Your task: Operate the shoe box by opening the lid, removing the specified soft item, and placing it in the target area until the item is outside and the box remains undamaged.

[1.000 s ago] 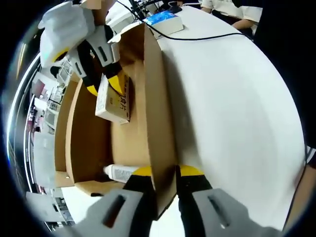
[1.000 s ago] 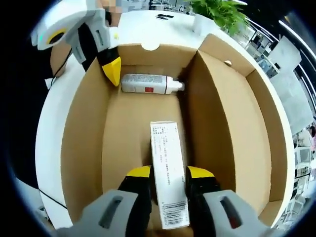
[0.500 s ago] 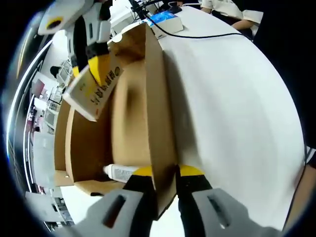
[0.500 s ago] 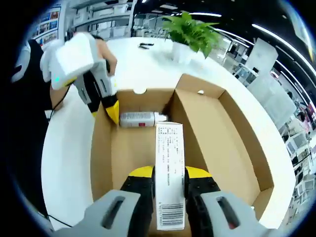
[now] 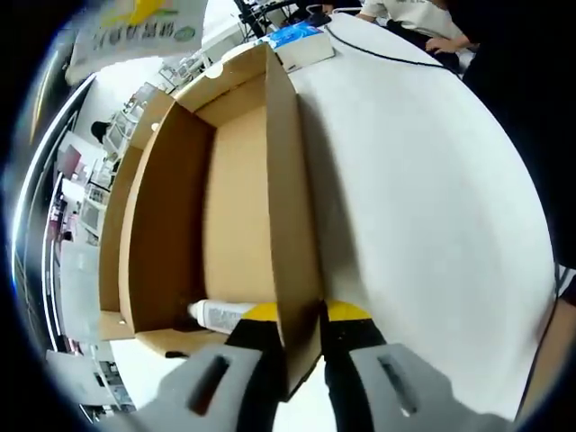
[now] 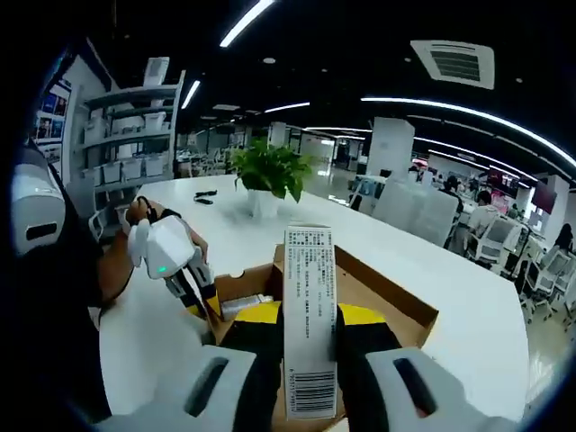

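Nearby, potted plant (image 6: 267,171), shelving (image 6: 121,139), cable (image 5: 396,57)

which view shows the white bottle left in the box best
The left gripper view: the white bottle lies on the floor of the cardboard box, close beside the left gripper, which is shut on the box wall. In the right gripper view, the bottle is a small sliver, partly hidden behind the right gripper's held carton.
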{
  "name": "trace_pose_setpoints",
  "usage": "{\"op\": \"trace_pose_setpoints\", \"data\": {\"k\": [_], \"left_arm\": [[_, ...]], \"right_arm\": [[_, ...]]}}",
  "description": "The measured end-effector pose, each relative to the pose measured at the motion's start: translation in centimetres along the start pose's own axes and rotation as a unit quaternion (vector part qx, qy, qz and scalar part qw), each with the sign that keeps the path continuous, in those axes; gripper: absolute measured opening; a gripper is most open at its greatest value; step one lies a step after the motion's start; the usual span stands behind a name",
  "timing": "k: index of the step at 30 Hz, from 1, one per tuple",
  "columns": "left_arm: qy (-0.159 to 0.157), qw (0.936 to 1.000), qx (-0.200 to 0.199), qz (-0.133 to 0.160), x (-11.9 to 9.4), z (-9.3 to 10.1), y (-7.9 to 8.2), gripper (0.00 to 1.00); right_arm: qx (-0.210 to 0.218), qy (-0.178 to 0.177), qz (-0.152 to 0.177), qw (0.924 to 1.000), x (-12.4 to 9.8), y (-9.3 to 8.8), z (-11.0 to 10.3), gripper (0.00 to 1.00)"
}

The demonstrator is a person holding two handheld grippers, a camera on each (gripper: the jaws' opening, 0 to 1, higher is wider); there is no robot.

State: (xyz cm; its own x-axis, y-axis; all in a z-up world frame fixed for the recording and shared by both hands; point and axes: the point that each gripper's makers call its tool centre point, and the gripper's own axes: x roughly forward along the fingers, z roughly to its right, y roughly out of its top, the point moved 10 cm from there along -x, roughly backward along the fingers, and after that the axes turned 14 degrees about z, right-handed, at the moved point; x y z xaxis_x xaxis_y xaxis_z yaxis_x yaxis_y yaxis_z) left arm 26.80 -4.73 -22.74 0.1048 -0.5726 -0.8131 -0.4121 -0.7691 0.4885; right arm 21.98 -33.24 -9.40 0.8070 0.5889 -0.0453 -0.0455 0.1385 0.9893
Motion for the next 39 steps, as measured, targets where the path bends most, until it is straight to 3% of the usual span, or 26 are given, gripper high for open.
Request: {"op": "trace_pose_setpoints", "data": {"k": [3,6,11,15,20,30,32,33,36,38,39], "left_arm": [[0.000,1.0000,-0.001,-0.002,0.0,0.0,0.0,0.13],[0.001,1.0000,-0.004,-0.005,0.0,0.0,0.1,0.13],[-0.004,0.9998,-0.008,-0.019,0.2,-0.2,0.2,0.13],[0.000,0.9992,0.003,-0.040,0.5,0.0,0.3,0.13],[0.000,0.9993,0.004,-0.037,0.3,-0.1,0.1,0.14],[-0.003,0.9996,0.005,-0.028,0.3,-0.5,-0.3,0.13],[-0.005,0.9997,0.003,-0.022,0.2,-0.9,-0.6,0.13],[-0.005,0.9998,0.002,-0.020,0.2,-1.0,-0.8,0.13],[-0.005,0.9999,0.002,-0.013,0.1,-0.8,-0.6,0.13],[-0.004,0.9999,0.002,-0.013,0.3,-0.6,-0.3,0.13],[-0.004,0.9999,0.002,-0.013,0.3,-0.6,-0.3,0.13]], "right_arm": [[0.023,-0.041,0.023,0.9986,-3.5,-0.3,-0.4,0.20],[0.023,-0.059,0.032,0.9975,-6.2,-0.8,-0.8,0.20],[0.069,-0.138,0.079,0.9849,-11.8,-1.5,-0.9,0.20],[0.120,-0.181,0.101,0.9710,-14.4,-3.3,-0.9,0.20],[0.156,-0.225,0.105,0.9562,-16.0,-5.6,-0.8,0.20],[0.191,-0.273,0.121,0.9352,-16.8,-6.4,-1.0,0.20],[0.196,-0.292,0.130,0.9270,-17.1,-6.5,-0.8,0.20],[0.213,-0.304,0.143,0.9175,-17.5,-6.5,-0.7,0.20],[0.239,-0.327,0.171,0.8982,-18.4,-6.9,-0.3,0.20],[0.267,-0.341,0.192,0.8806,-19.1,-7.6,-0.2,0.20],[0.295,-0.343,0.205,0.8680,-19.1,-8.2,-0.1,0.20]]}}
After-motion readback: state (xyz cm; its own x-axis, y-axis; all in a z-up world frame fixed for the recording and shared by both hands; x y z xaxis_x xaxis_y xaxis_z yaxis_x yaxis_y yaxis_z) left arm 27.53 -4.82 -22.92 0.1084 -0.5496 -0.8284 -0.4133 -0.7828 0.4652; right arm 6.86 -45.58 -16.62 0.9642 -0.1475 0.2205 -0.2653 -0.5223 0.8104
